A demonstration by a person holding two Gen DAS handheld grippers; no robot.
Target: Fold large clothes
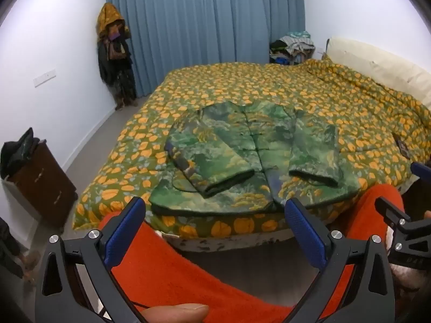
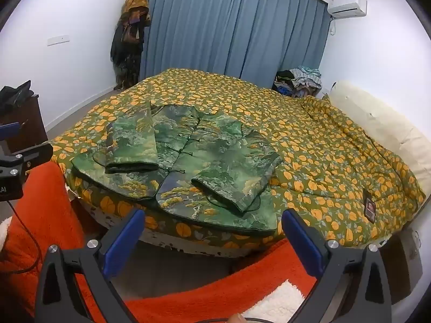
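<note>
A green landscape-print jacket lies flat on the bed near its front edge, front side up, with both sleeves folded in over the body. It also shows in the right wrist view. My left gripper is open and empty, held back from the bed just short of the jacket's hem. My right gripper is open and empty, also short of the hem. The right gripper shows at the right edge of the left wrist view; the left gripper shows at the left edge of the right wrist view.
The bed has a green quilt with orange print. A small dark object lies on the quilt at right. A cream pillow, clothes pile, dark drawer cabinet, hanging coats and blue curtains surround it. Orange fabric lies below the grippers.
</note>
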